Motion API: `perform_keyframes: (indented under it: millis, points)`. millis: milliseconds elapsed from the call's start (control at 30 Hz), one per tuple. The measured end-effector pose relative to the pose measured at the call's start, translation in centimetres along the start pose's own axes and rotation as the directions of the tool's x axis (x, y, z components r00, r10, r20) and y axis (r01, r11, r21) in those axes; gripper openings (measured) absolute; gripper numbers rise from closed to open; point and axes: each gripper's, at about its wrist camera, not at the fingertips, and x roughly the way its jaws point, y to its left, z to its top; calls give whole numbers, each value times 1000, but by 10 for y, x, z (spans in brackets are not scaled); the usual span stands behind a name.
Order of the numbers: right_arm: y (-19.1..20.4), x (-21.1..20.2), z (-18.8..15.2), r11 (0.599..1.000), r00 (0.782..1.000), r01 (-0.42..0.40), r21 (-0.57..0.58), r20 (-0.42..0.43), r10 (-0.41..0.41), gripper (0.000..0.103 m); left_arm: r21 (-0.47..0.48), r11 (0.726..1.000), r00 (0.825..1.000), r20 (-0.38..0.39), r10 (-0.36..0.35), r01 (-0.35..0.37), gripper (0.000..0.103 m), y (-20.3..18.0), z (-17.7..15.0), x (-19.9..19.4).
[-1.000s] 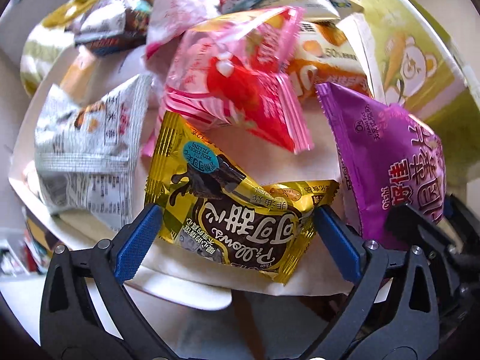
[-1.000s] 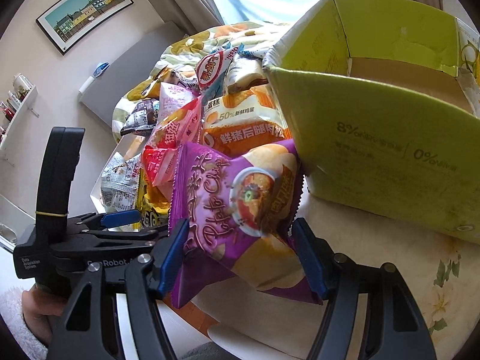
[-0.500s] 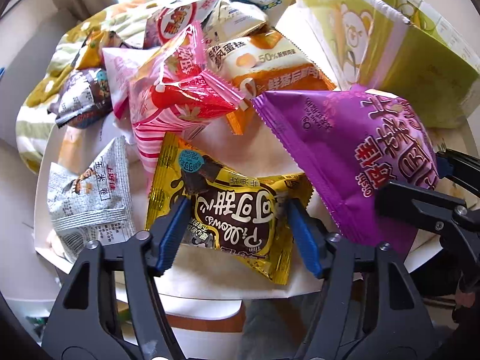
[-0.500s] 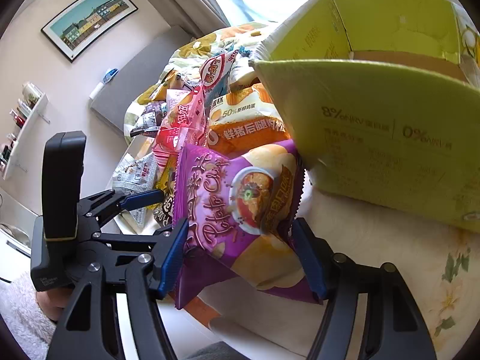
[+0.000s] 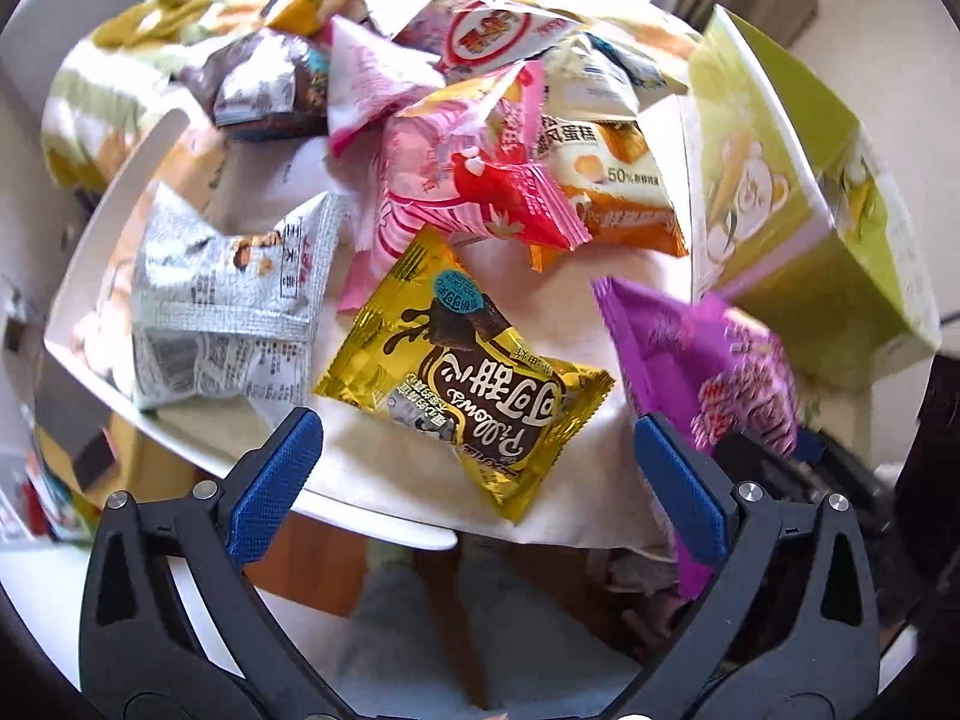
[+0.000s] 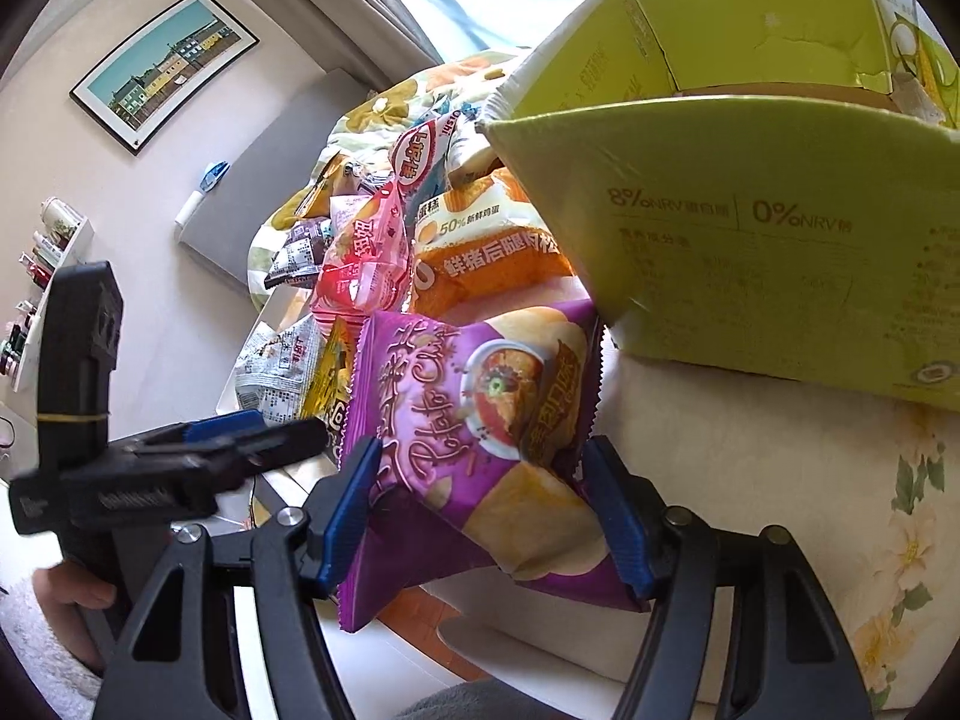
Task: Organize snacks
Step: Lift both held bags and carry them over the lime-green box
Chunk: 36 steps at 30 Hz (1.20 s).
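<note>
Meanwhile, the right gripper [image 6: 483, 507] is clamping the purple chip bag [image 6: 480, 414] for boxing, while the left gripper [image 5: 477, 471], jaws just reopened, is hovering empty behind the yellow packet [image 5: 462, 384].

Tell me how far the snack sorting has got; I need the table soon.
Nothing looks packed yet: what shows of the green box is bare. In hand: the right tongs grip the purple chip bag. The left tongs have just opened, empty, above the yellow chocolate packet. The pile remains.
</note>
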Motion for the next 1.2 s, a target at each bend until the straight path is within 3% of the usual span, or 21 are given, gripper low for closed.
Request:
perform_keyframes:
  millis: [67, 133, 200, 267, 433, 500, 533, 567, 667, 1000, 1200]
  points:
    - [0, -3, 0, 1000, 1000, 9, -25, -3, -9, 63, -101, 995, 998, -55, -8, 3, 102, 6, 4, 8]
    - [1, -6, -1, 998, 1000, 21, -57, -2, -21, 50, -207, 978, 993, -103, -58, 36, 102, 12, 8, 19]
    - [0, -9, -2, 996, 1000, 14, -90, -11, -15, 50, -283, 958, 990, -118, -74, 38, 102, 16, 8, 26]
    - [0, -7, -2, 991, 999, 24, -129, -22, -27, 50, -331, 944, 990, -128, -54, 9, 102, 19, 9, 34]
    - [-4, -6, 1, 984, 999, 11, -177, -33, -18, 50, -436, 900, 988, -129, -86, 22, 102, 24, 9, 54]
    - [-8, -6, 3, 983, 999, -2, -181, -43, -5, 50, -450, 893, 988, -127, -89, 22, 95, 24, 10, 61]
    - [-8, -6, 3, 981, 999, -6, -193, -49, -4, 50, -458, 889, 987, -131, -91, 21, 76, 26, 9, 62]
    - [-7, -5, 4, 977, 998, -5, -213, -56, -8, 50, -462, 886, 985, -141, -97, 21, 65, 30, 7, 67]
    - [-4, -3, 5, 968, 997, -12, -252, -80, -8, 50, -450, 893, 986, -135, -98, 28, 59, 31, 3, 70]
    - [3, -8, 5, 963, 999, -13, -271, -50, 0, 43, -384, 923, 988, -127, -85, 30, 51, 33, 8, 55]
    - [7, -13, 4, 973, 1000, -1, -230, -29, -6, 42, -329, 940, 983, -118, -140, 95, 51, 36, 1, 30]
